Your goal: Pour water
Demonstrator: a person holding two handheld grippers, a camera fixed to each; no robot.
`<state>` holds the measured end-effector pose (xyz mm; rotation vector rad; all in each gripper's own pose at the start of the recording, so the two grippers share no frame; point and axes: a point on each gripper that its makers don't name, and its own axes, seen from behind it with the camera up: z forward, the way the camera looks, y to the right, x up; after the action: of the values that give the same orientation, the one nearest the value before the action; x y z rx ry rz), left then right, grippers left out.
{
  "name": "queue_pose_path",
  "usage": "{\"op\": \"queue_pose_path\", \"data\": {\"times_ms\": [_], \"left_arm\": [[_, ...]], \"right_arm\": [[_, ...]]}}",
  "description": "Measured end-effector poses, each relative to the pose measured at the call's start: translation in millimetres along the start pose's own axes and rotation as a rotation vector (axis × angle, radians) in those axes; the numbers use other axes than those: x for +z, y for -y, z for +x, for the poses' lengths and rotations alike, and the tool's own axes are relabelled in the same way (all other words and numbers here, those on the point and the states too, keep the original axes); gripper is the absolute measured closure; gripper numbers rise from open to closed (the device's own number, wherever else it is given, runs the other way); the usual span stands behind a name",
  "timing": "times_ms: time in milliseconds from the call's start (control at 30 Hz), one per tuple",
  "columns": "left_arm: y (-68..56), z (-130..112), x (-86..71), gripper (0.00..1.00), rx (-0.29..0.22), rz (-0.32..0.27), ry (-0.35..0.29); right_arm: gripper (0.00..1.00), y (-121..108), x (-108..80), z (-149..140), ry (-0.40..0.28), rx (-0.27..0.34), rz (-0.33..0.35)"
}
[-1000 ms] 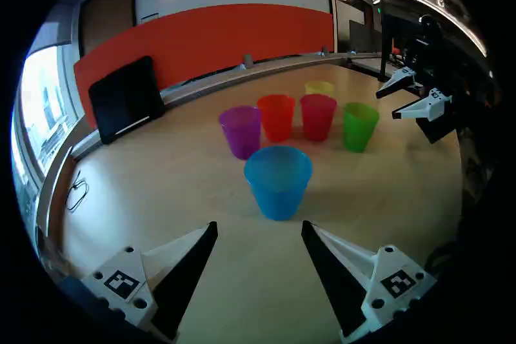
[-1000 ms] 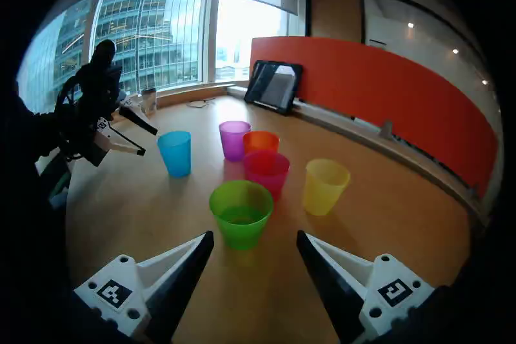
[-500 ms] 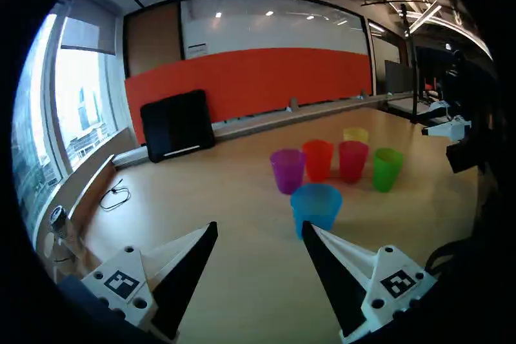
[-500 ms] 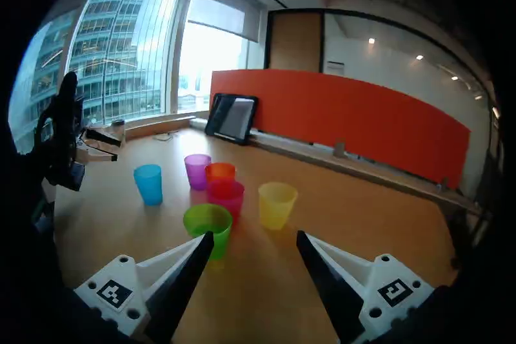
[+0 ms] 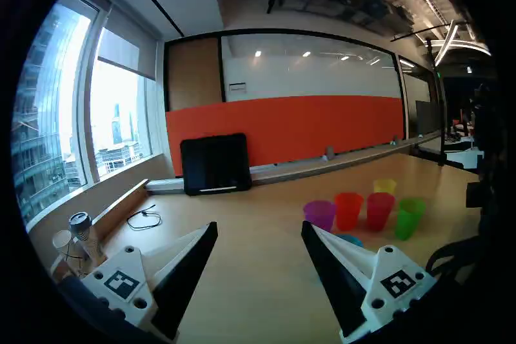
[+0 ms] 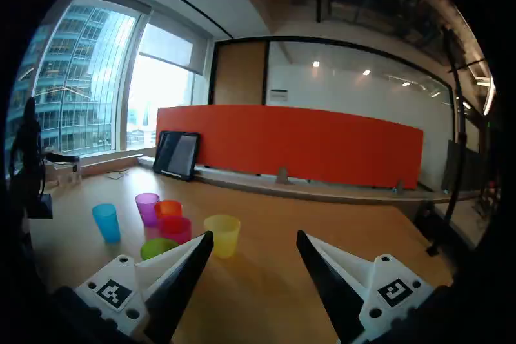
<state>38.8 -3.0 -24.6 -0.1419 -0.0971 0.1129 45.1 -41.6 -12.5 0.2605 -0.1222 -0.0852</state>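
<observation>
Left tongs [image 5: 258, 226] and right tongs [image 6: 253, 234] both gape, empty. In the right gripper view, coloured translucent plastic cups [image 6: 175, 228] cluster lower left on the wooden tabletop [image 6: 258, 292]; contents indiscernible.

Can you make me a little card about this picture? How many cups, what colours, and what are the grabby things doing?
Cups: six, all upright on the wooden table
Colours: blue cup, purple cup, orange cup, pink cup, yellow cup, green cup
Left gripper: open, holding nothing
Right gripper: open, holding nothing
Water: cannot tell from here
Also there: black tablet leaning against the orange wall
</observation>
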Motion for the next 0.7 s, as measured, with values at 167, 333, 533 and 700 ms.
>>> {"op": "queue_pose_path", "data": {"times_ms": [167, 333, 533, 700], "left_arm": [[6.2, 11.3, -1.6, 0.03, -0.020, 0.054, -0.050], [4.6, 21.4, -1.9, 0.03, -0.046, 0.080, -0.092], [5.2, 30.0, -4.7, 0.03, -0.061, 0.107, -0.134], [4.3, 27.8, -4.8, 0.04, -0.067, 0.115, -0.141]], "right_arm": [[0.00, -10.5, 3.3, 10.4, -0.054, 0.010, -0.078], [0.00, -16.6, 1.8, 26.1, -0.112, 0.014, -0.143], [0.00, -28.1, -5.5, 38.2, -0.171, 0.060, -0.222], [0.00, -29.8, -9.2, 35.4, -0.180, 0.080, -0.244]]}}
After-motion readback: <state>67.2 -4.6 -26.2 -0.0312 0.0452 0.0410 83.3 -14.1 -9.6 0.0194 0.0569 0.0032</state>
